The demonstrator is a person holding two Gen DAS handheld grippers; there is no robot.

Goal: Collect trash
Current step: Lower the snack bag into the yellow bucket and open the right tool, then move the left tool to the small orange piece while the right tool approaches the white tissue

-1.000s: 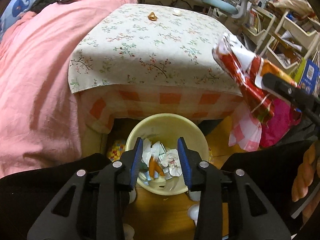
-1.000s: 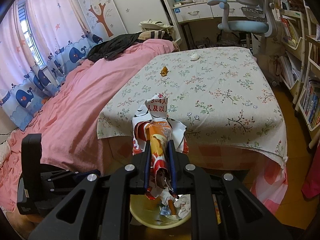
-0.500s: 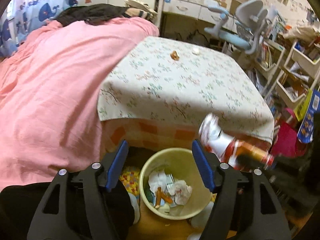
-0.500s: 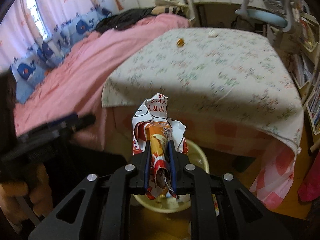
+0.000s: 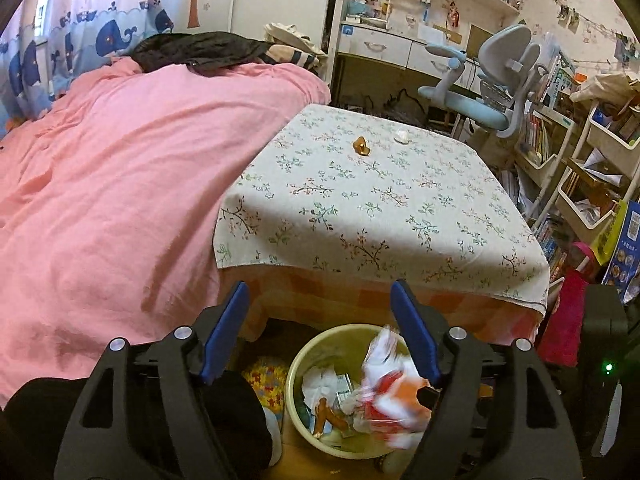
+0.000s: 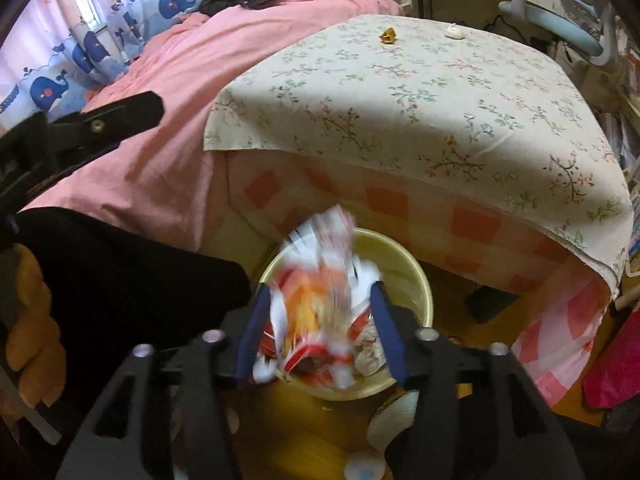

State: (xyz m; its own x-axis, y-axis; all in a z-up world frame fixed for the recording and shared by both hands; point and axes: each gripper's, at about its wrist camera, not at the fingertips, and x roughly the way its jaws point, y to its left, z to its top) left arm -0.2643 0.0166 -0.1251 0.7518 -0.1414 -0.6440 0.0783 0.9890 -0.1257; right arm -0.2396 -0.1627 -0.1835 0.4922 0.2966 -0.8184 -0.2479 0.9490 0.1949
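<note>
A crumpled red, white and orange snack wrapper (image 6: 320,292) is blurred between the fingers of my right gripper (image 6: 320,290). The jaws are opening and the pads no longer pinch the wrapper. It hangs loose just over the yellow bin (image 6: 412,268). In the left wrist view the same wrapper (image 5: 390,396) drops onto paper scraps inside the bin (image 5: 304,360). My left gripper (image 5: 320,286) hovers above the bin's near side, its jaws opening with nothing between them. An orange-brown scrap (image 5: 361,146) and a white crumpled piece (image 5: 401,136) lie at the far end of the table.
The low table (image 5: 400,240) with a floral cloth stands right behind the bin. A pink bed cover (image 5: 100,200) fills the left. A blue desk chair (image 5: 480,96) and crowded shelves (image 5: 592,168) stand at the back right. A dark sleeve (image 6: 120,272) lies left of the bin.
My right gripper came down over the bin and opened, letting go of the wrapper, which now falls. My left gripper rose and tilted up while opening wider.
</note>
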